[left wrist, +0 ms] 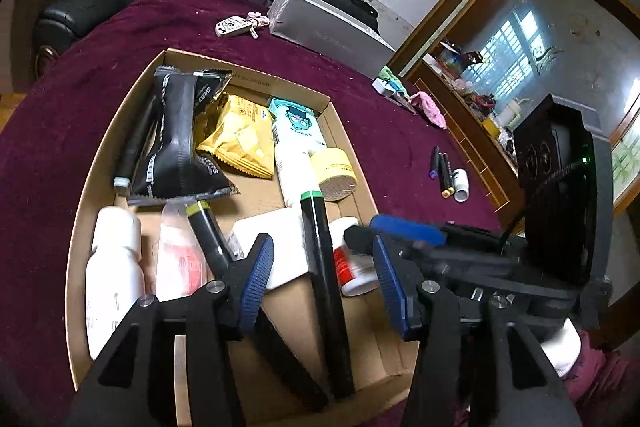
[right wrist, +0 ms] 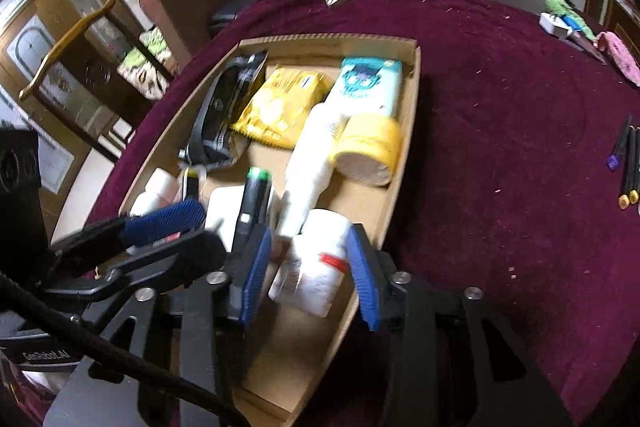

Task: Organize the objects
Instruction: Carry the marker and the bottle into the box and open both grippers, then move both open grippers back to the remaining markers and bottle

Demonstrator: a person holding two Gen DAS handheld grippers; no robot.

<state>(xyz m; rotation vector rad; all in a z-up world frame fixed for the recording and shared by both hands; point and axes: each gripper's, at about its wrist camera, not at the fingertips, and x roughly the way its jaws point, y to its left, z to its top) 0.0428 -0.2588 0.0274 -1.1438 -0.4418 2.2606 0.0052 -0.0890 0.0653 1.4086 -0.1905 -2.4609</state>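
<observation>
Cardboard tray [left wrist: 100, 155] on the maroon cloth [left wrist: 72, 75] held a black snack pouch [left wrist: 176, 143], yellow chip bag [left wrist: 236, 139], teal tissue pack [left wrist: 296, 123], yellow tape roll [left wrist: 336, 171], white bottles and black markers. Left gripper [left wrist: 320, 267] angled down over the tray, jaws part open, green-capped marker [left wrist: 324, 267] lying loose between them. Right gripper [right wrist: 308, 267] tilted steeply down, pads straddling a red-labelled white bottle [right wrist: 316, 267]; contact unclear through the blur.
</observation>
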